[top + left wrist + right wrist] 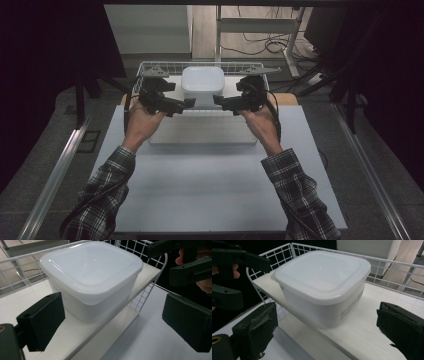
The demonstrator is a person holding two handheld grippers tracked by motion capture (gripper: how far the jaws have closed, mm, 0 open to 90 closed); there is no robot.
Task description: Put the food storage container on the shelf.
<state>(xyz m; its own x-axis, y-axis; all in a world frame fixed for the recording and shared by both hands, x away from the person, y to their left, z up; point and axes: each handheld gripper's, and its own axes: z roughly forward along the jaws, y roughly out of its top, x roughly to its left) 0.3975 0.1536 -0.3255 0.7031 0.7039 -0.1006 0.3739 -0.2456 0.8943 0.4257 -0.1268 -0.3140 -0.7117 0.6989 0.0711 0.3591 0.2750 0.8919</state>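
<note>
A white square container with a snapped-on lid stands on a white shelf board inside a white wire basket. My left gripper is open, its jaws spread wide just in front of the container's left corner without touching it. My right gripper is open too, facing the container's right corner, apart from it. Each gripper view shows the other gripper farther off: the right gripper and the left gripper.
The wire basket's low walls ring the shelf, which sits raised at the far end of a pale table. A white slab lies below the shelf front. Behind are a desk frame and floor cables; dark curtains flank both sides.
</note>
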